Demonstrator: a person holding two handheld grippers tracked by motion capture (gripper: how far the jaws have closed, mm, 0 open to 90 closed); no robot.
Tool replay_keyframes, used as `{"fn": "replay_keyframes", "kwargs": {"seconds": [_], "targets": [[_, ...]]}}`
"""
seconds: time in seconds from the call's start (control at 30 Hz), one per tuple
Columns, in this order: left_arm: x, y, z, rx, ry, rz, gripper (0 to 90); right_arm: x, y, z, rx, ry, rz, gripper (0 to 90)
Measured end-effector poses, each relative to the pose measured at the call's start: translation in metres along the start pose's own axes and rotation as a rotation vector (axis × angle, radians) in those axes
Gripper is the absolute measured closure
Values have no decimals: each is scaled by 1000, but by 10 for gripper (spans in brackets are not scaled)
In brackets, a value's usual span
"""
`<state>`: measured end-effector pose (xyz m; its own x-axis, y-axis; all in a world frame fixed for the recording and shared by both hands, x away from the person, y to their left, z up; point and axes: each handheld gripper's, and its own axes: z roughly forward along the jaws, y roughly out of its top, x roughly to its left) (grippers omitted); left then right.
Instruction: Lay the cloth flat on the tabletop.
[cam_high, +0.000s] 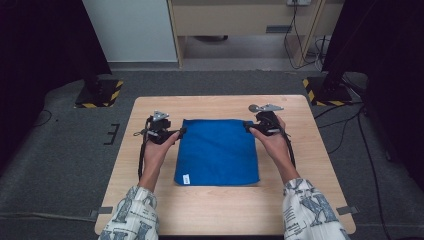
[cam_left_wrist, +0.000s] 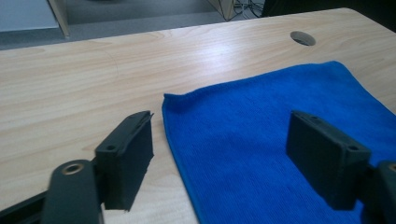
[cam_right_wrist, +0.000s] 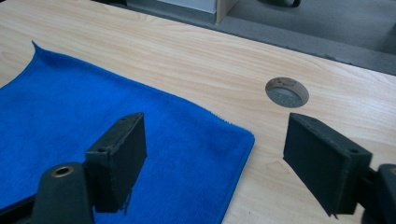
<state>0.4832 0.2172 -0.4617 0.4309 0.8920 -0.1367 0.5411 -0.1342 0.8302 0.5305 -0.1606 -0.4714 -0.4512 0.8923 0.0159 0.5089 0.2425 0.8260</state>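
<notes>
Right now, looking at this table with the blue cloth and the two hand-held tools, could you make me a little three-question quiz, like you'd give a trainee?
1. True or false: the blue cloth lies flat and spread out on the wooden table.
2. Multiple choice: where does the left gripper stand? A) at the cloth's far left corner, B) on the floor, C) at the cloth's near edge.
3. Fill in: the jaws of the right gripper are ____, with one above the cloth and the other above bare wood.

Key: 1 true. 2 A. 3 open; nothing is held, and a round hole in the table lies just beyond.
</notes>
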Motion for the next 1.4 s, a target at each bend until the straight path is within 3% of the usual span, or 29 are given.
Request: {"fn": "replay_keyframes", "kwargs": {"seconds": [0.1, 0.27, 0.57, 0.7, 0.83, 0.97, 1.1, 1.2, 1.27, 1.4], "targets": [[-1, -9, -4, -4, -18, -11, 166, 3, -3, -4, 2, 16, 0, 185], [-3, -22, -5, -3, -25, 6, 132, 10, -13, -5, -1, 50, 31, 178], [-2, -32, -10, -19, -45, 1, 93, 30, -20, -7, 21, 93, 18, 147], [-2, -36, -15, 3, -35, 56, 75, 49, -21, -10, 40, 128, -15, 130], [5, -40, -19, 4, -9, 32, 70, 68, -24, -12, 39, 166, -77, 112], [14, -43, -25, 3, 0, 17, 70, 86, -29, -12, 53, 212, -107, 114], [20, -45, -26, 8, -5, 3, 75, 104, -32, -11, 64, 262, -135, 132], [23, -47, -26, 8, -9, 8, 75, 118, -32, -11, 63, 298, -169, 169], [24, -48, -28, -11, -33, 27, 72, 128, -31, -13, 61, 322, -182, 170], [30, -48, -33, -23, 11, 10, 67, 147, -32, -17, 71, 358, -218, 170]]}}
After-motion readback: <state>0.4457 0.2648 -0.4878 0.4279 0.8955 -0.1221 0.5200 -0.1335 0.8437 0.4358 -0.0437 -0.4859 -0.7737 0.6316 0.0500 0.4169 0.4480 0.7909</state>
